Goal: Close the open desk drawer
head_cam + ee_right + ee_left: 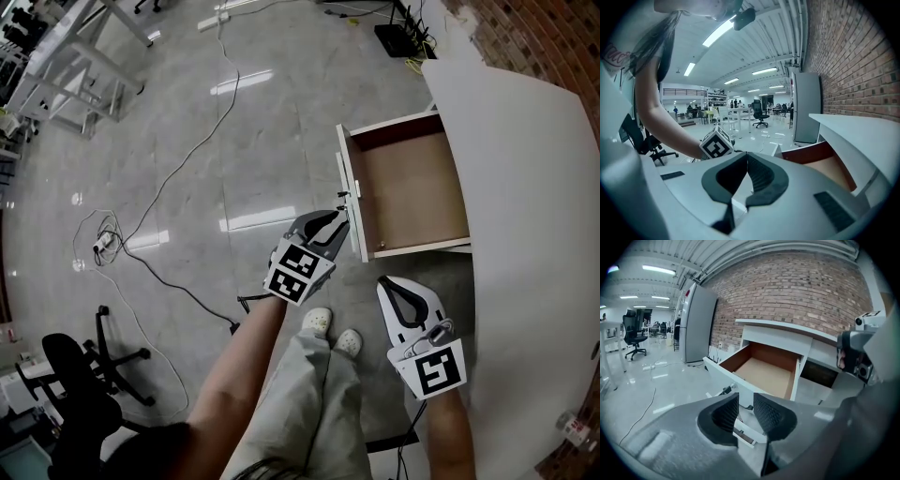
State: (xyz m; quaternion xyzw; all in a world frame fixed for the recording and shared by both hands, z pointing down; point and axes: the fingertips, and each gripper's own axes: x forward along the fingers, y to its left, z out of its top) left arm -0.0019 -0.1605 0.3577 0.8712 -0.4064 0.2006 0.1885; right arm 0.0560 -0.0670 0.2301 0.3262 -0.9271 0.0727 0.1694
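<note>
The left claw (745, 400) stands open only a little: in the left gripper view I see a narrow gap between its two ribbed pads (723, 414), and the pads press on nothing. Through the gap I see only a piece of white edge, and I cannot say what it belongs to. In the head view this left claw (337, 218) points at the white front panel of the drawer (412, 187), near the panel's lower end. The tips are just beside the panel, but I cannot tell if they touch it.

The right claw (746, 155) is closed, its two tips meet each other and there is nothing between them. In the head view the right claw (386, 283) hangs below the near corner of the drawer, apart from it, and touches nothing.

The drawer (764, 373) is pulled far out of the white desk (534, 187), and its brown bottom and brown inner walls are visible. From the right gripper view the drawer (825, 164) lies to the right, under the edge of the desk top (858, 131).

Further out, the person's shoes (319, 323) stand on the grey glossy floor (234, 122) between the two claws. A black cable (187, 159) runs across the floor, and a black office chair (84, 375) stands at the lower left. Behind the desk there is a brick wall (797, 291).
</note>
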